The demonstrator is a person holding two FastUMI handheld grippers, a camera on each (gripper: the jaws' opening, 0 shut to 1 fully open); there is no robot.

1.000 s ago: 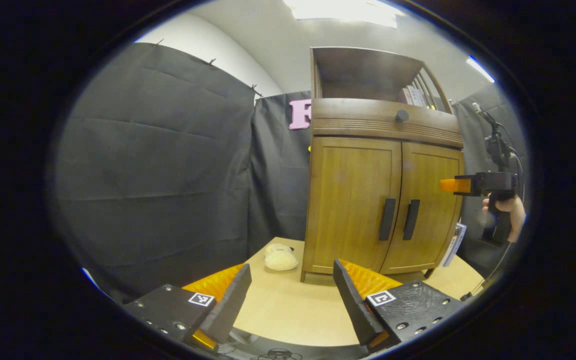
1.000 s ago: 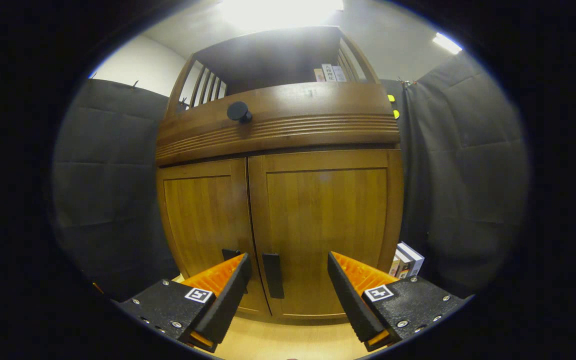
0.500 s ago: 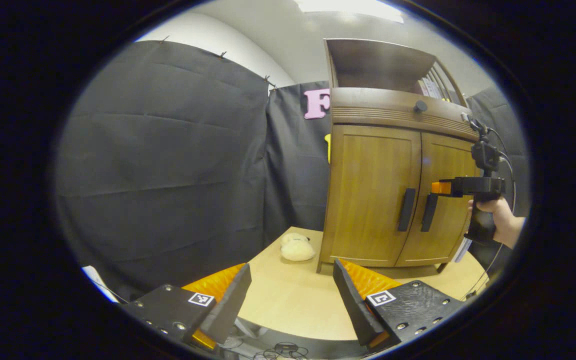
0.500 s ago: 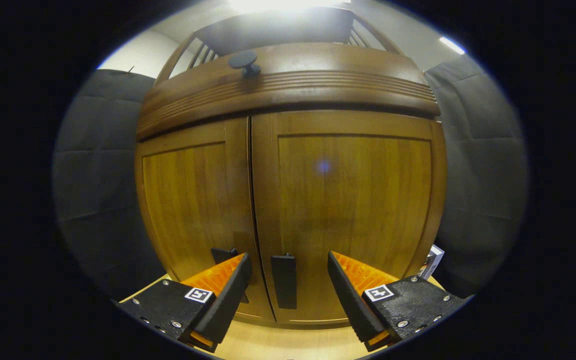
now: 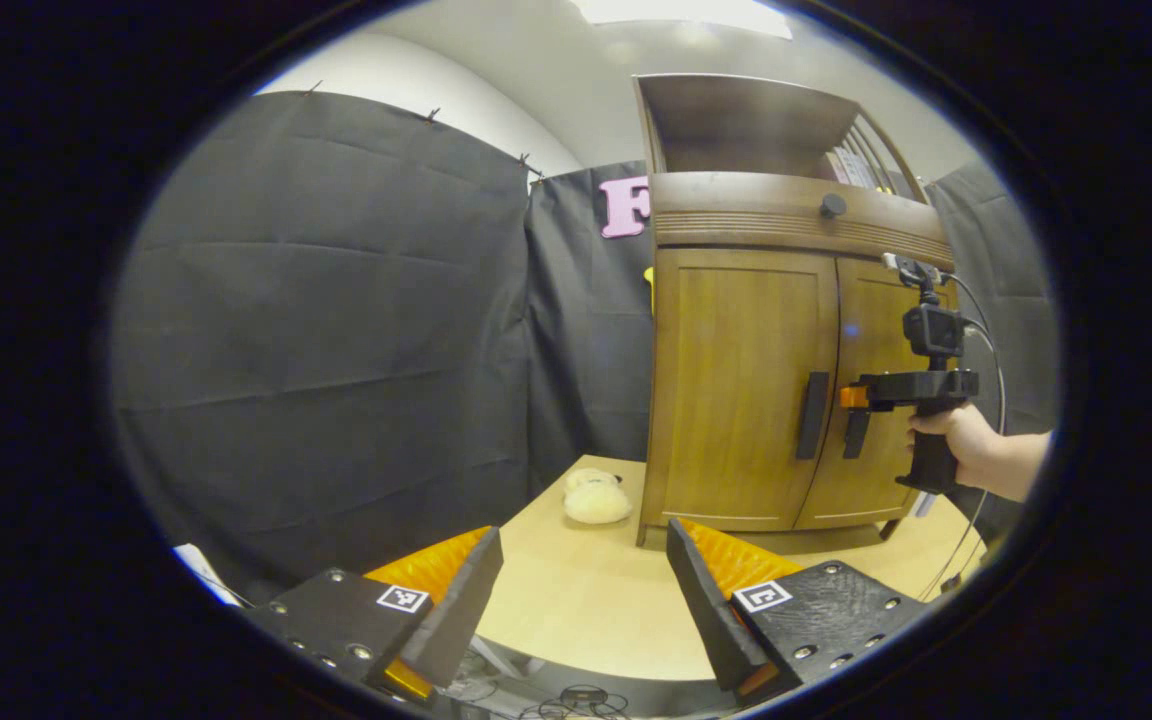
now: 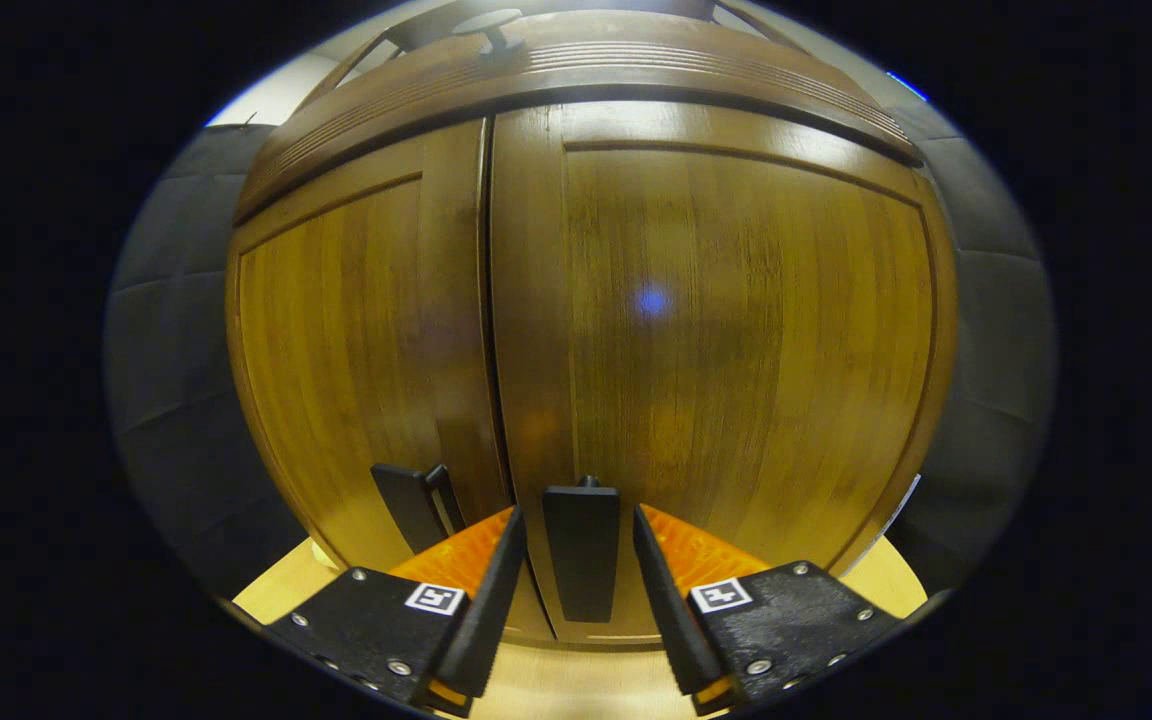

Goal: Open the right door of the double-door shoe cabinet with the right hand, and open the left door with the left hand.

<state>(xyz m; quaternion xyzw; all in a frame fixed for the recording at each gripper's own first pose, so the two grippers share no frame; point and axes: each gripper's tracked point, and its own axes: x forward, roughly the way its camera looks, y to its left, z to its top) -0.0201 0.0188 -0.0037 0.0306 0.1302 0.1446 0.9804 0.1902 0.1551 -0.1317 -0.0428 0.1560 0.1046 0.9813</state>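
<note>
The shoe cabinet (image 5: 776, 380) stands on the far right part of the light wooden table (image 5: 576, 610), with both doors closed. In the left gripper view the left door (image 5: 736, 390) and the right door (image 5: 871, 400) meet at the middle seam, each with a dark upright handle beside it.

The right tool (image 6: 576, 560) is close against the right door (image 6: 736, 330). Its two fingers stand either side of the right door's handle (image 6: 581, 550), near it but with a thin gap showing on each side, so the jaws are narrowed around the handle without clearly pressing on it. The left door's handle (image 6: 414, 505) sits just to the left of that tool's left finger. From the left gripper view, the right tool (image 5: 851, 397) shows level with the handles, held by a hand (image 5: 961, 450) coming in from the right.

The left tool (image 5: 581, 590) hangs well back from the cabinet above the near edge of the table, jaws spread wide and holding nothing.

A pale fluffy slipper (image 5: 594, 497) lies on the table just beside the cabinet's left foot. A round dark knob (image 5: 833, 205) sits on the band above the doors.
</note>
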